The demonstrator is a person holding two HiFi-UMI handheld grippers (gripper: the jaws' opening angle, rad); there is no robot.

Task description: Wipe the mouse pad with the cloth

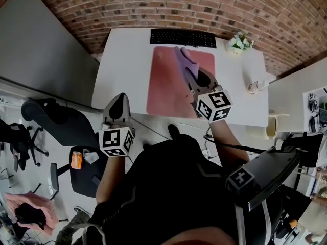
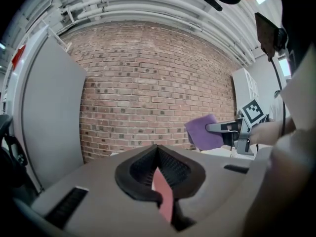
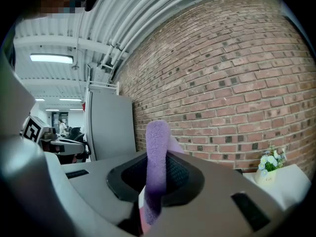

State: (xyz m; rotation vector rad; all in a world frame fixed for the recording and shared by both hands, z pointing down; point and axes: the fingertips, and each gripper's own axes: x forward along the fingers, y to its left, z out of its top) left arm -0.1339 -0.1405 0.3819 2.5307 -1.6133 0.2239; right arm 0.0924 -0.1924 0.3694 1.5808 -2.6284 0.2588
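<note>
A pink mouse pad (image 1: 163,86) lies in the middle of the white table (image 1: 122,60). My right gripper (image 1: 196,80) hovers over the pad's right half, shut on a purple cloth (image 1: 185,63) that sticks out past its tips toward the keyboard. In the right gripper view the cloth (image 3: 155,167) stands folded between the jaws. My left gripper (image 1: 117,106) sits at the table's front left edge, left of the pad, with its jaws together and nothing held. In the left gripper view the cloth (image 2: 203,132) hangs from the right gripper (image 2: 222,128) at the right.
A black keyboard (image 1: 183,37) lies at the table's far edge, beyond the pad. A small flower pot (image 1: 239,43) stands at the far right and a white object (image 1: 257,87) near the right edge. Office chairs (image 1: 51,119) stand left of the table; a brick wall is behind.
</note>
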